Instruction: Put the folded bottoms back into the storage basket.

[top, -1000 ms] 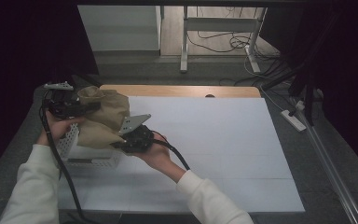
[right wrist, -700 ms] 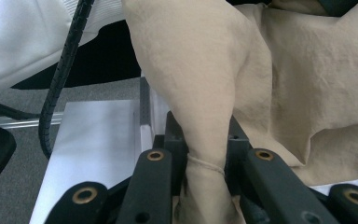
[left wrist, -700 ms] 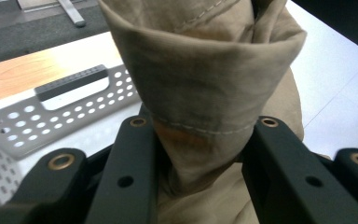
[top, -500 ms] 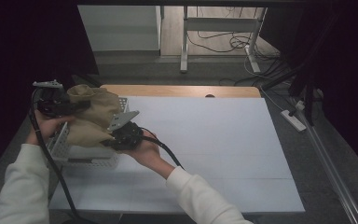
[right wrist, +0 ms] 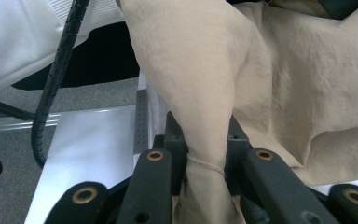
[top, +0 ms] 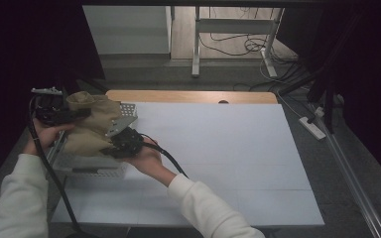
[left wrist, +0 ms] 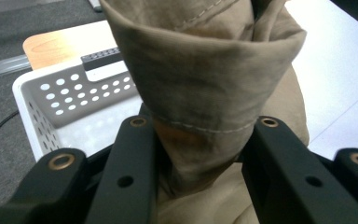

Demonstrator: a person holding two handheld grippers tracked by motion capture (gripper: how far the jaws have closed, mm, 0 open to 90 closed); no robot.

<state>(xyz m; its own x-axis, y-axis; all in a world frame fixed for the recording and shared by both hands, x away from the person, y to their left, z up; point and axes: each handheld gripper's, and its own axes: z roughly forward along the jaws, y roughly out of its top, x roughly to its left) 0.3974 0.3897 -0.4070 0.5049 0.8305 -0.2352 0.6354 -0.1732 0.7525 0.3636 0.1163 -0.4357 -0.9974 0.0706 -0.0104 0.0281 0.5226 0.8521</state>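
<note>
1. Left gripper: jaws pinched tight on a bunched, hemmed fold of the tan cloth. In the left gripper view the fold rises between the two black jaws, stitching line just above them.
2. Right gripper: jaws likewise pressed together on the cloth. In the right gripper view a twisted, seamed neck of the fabric sits squeezed between them, and the rest of the cloth billows up and to the right.
3. Change against the earlier frames: both hands and the cloth have shifted leftward across the high view, from over the white table top to its left edge. Neither grip has altered; both sets of jaws have stayed clamped throughout.
4. Cloth position now: held clear of the table, slung between the two grippers, directly above the white basket. Left gripper holds the upper far end, right gripper the lower near end.
5. Basket: white plastic, perforated walls, standing at the table's left edge. In the left gripper view its wall and pale floor show below the cloth, and the visible part of the interior holds nothing. A dark label strip sits on its far rim. Whether the cloth's lowest part touches the basket, cannot tell.
6. Right gripper's black cable trails back along the white sleeve.
</note>
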